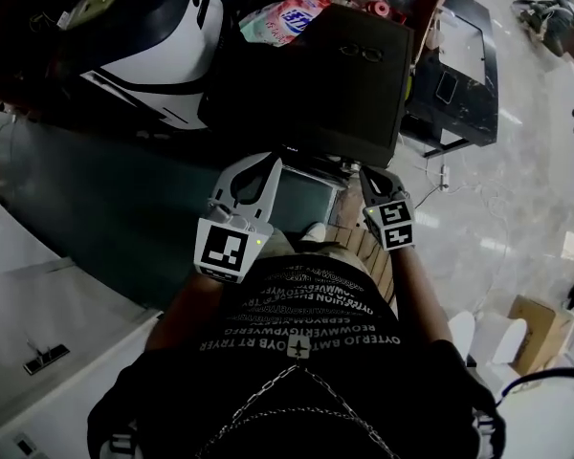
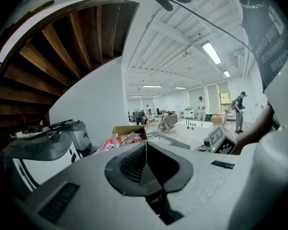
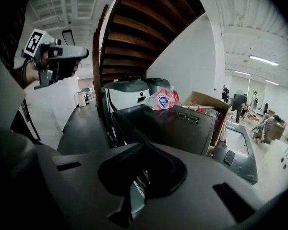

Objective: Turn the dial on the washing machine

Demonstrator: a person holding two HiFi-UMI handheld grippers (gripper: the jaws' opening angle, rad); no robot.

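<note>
Two claws are in view, both held low, close in front of the person's chest in the head view. Left claw: jaws pressed together, nothing between them. Right claw: jaws likewise closed, holding nothing. Both point toward the equipment ahead, and neither touches anything.

One washer, white with a grey lid, stands at the far left, well apart from both claws and under one wooden stair. Its dial cannot be made out. One black case stands just right of the washer, directly ahead of the claws. One pair of glasses lies on top of the case. One pink bag sits behind the case, beside one cardboard box. One phone lies on a dark worktop to the right of the case.
</note>
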